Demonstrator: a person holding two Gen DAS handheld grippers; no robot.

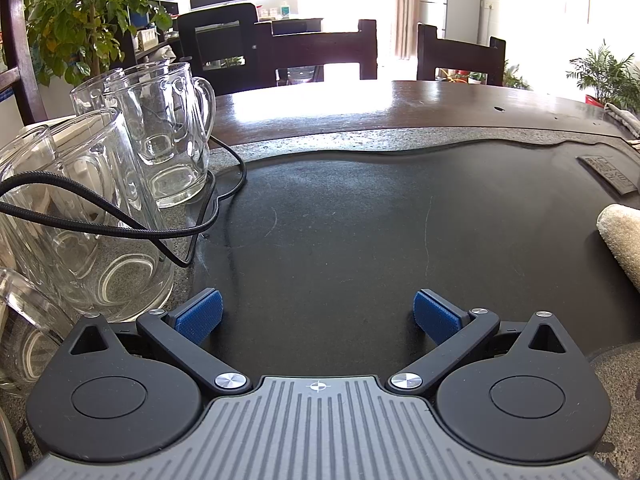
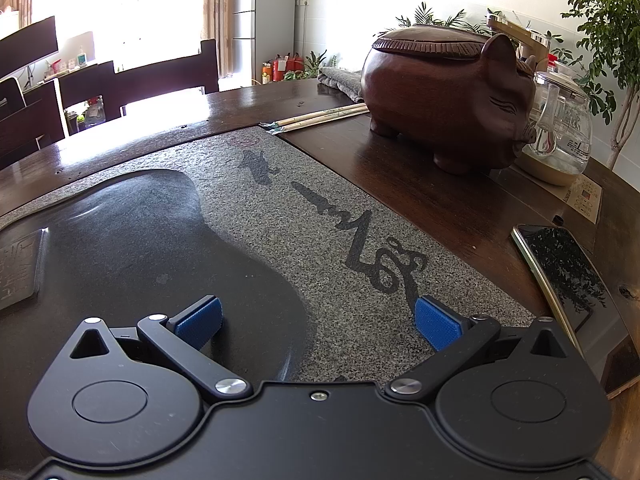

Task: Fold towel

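over the dark stone tray (image 1: 340, 220) i am holding my left gripper (image 1: 318, 316) with its blue pads spread wide apart and nothing between them. i am holding my right gripper (image 2: 318, 320) the same way, splayed and empty, hovering where the tray's black basin meets the speckled granite strip (image 2: 320, 208) with the brushed characters.

the towel (image 1: 622, 240) is showing only as a beige, fuzzy roll or folded edge at the far right of my left view, lying on the tray and well apart from my left pads. it is not appearing in my right view at all (the grey cloth (image 2: 340, 78) behind the wooden pig (image 2: 448, 100) is a different thing, as far as i can judge).

so i am judging the fold either not begun or already finished: neither gripper is touching the fabric, and too little of it is showing to tell whether it is lying flat, bunched or neatly doubled. if folding is left, i am needing to swing both grippers rightward to reach its corners.

at my left the glass mugs (image 1: 160, 136) and a black cable (image 1: 120, 220) are crowding the tray's edge, and at my right a phone (image 2: 568, 276) is lying on the wood.
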